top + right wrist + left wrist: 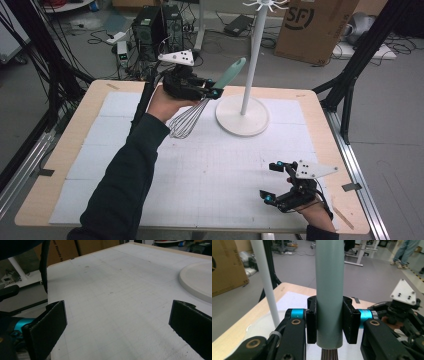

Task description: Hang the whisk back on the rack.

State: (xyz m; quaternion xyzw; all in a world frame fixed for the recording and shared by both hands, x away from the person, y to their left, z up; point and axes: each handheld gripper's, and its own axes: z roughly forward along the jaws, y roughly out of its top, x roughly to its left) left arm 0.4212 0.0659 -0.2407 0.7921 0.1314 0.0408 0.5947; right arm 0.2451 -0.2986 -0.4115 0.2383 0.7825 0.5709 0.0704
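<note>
Aloft, the left gripper clamps the whisk beside the stand; the right gripper gapes over bare mat.

whisks: one, wires down, mint-green handle up, just left of the stand
stands: one white stand, a round base with a single upright pole
tongs: two, the left tongs just left of the stand's pole, the right tongs well in front of the stand
counters: one, under the stand
mats: one white gridded mat beneath the stand
cardboard boxes: one, behind the stand on the floor
</note>
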